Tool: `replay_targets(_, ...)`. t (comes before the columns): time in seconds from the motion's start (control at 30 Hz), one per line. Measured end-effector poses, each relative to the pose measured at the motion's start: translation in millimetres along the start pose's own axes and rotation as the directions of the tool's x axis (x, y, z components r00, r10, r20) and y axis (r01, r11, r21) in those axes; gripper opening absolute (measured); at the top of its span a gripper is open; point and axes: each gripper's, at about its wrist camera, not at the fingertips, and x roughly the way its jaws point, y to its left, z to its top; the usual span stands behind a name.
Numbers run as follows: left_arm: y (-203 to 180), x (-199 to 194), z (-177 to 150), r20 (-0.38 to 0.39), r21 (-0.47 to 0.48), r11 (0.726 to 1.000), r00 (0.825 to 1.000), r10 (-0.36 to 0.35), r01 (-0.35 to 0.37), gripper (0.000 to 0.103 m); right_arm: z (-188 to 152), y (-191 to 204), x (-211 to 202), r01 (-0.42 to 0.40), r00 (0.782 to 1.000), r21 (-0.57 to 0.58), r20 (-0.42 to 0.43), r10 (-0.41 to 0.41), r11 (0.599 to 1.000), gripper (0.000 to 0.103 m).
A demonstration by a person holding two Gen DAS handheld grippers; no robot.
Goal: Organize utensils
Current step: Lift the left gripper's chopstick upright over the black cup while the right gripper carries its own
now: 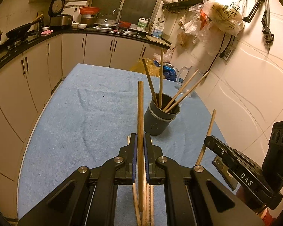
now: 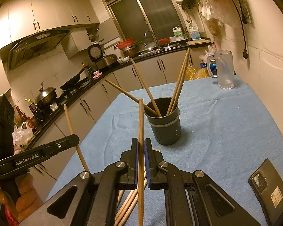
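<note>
On the blue towel-covered table [image 1: 66, 113], toward its far right edge, stands the dark grey perforated plastic utensil cup [image 1: 160, 117], four wooden chopsticks fanned out of its mouth. Each gripper is clamped on one more upright wooden chopstick. The left gripper [image 1: 140, 141] pinches the darker brown chopstick [image 1: 140, 113], its long axis near vertical, the cup just ahead and slightly right. The right gripper [image 2: 141, 146] pinches the paler chopstick [image 2: 141, 124], likewise upright, the cup ahead and a little right. More loose chopsticks [image 2: 130, 201] lie on the near edge beneath the jaws. Both look similarly near; I judge either could carry forward and lower tip-first.
</note>
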Motion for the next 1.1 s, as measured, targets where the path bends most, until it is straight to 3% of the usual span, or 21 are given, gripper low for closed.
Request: replay_targets(1.1,-26.2,-3.0,23.2,0.026,0.042,0.999,1.000,-0.016,0.015,0.006,23.7,-11.4,-30.7,0.009,0.994,0.022,0.112,-0.012,1.000,0.006)
